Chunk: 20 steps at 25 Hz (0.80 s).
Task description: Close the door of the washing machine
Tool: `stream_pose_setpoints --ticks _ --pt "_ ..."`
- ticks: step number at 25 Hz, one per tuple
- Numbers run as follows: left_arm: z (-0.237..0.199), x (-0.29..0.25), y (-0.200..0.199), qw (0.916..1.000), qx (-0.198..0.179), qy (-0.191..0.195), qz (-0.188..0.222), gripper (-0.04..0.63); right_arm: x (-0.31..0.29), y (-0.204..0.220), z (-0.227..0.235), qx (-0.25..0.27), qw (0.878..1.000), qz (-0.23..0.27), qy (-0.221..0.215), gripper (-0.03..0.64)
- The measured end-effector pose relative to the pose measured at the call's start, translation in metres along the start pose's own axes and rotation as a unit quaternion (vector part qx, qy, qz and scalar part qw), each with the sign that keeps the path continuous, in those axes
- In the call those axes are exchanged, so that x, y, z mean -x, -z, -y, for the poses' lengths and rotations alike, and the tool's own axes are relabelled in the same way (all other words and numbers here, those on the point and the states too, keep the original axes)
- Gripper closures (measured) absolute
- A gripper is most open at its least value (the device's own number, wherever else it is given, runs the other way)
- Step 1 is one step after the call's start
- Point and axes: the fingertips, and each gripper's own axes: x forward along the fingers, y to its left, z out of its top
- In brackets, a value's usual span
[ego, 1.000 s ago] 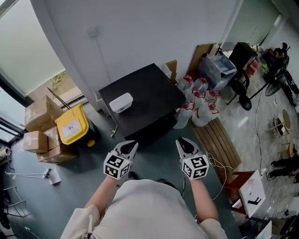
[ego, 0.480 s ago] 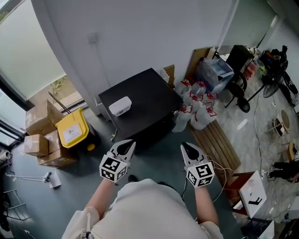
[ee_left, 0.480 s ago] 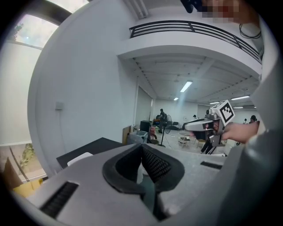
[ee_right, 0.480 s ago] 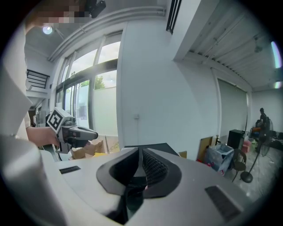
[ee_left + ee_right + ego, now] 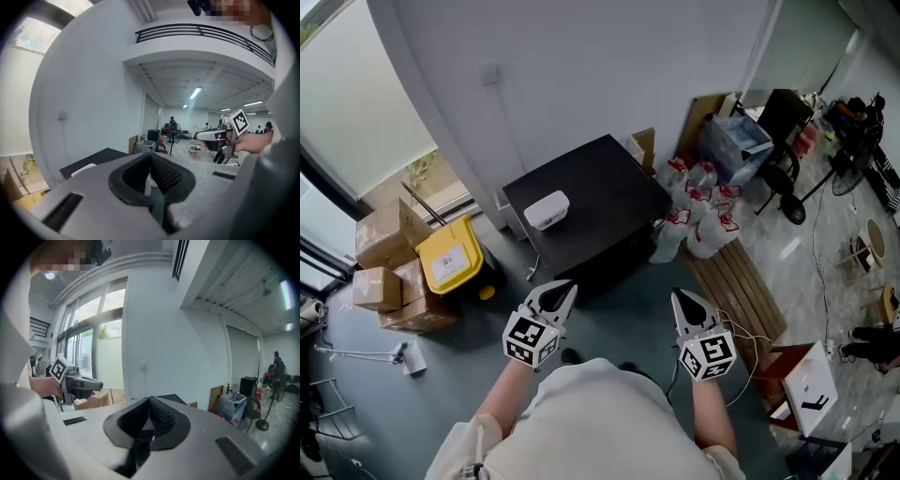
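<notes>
Head view: the washing machine (image 5: 581, 192) is taken to be the black box-shaped unit set against the white wall (image 5: 609, 75), seen from above with a small white box (image 5: 547, 208) lying on its top. Its door is not shown. The front face is seen only as a steep dark strip, so whether the door is open or shut cannot be told.

Just in front of the machine, over the grey floor (image 5: 478, 366), the left tongs (image 5: 557, 292) and the right tongs (image 5: 685, 299) are held side by side, well apart, both aimed roughly level toward it and touching nothing. The left tongs are pressed together with nothing between them. The right tongs have just been closing and are now together, also on nothing.

A yellow bin (image 5: 450, 255) and cardboard boxes (image 5: 380, 234) are stood to the machine's left, water jugs (image 5: 698, 202) to its right.

This stance would fit an approach to a door left ajar, and equally a step back from a door already pushed home. No further move can be named until the front is seen.
</notes>
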Motion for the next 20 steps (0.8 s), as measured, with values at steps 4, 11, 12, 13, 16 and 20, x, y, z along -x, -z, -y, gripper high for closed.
stream_pose_setpoints --ticks 4,11,12,13,16,20 --pt "0.002 0.0 0.003 1.0 0.006 0.0 -0.002 0.586 0.0 0.0 -0.002 -0.002 1.0 0.001 0.001 0.584" --pt "-0.002 0.004 0.009 0.9999 0.014 -0.004 -0.004 0.586 -0.002 0.005 -0.009 0.007 1.0 -0.006 0.0 0.584" --pt "-0.003 0.004 0.01 0.9999 0.014 -0.005 -0.003 0.586 -0.003 0.006 -0.01 0.007 1.0 -0.007 0.0 0.584" --pt "-0.004 0.005 0.01 0.9999 0.015 -0.006 -0.003 0.586 -0.003 0.006 -0.011 0.007 1.0 -0.008 -0.001 0.584" --pt "-0.006 0.007 0.011 0.9999 0.014 -0.008 -0.002 0.586 -0.006 0.007 -0.013 0.008 1.0 -0.009 -0.002 0.584" --pt "-0.011 0.009 0.011 0.9998 0.017 -0.011 -0.002 0.586 -0.011 0.007 -0.017 0.007 1.0 -0.011 -0.005 0.584"
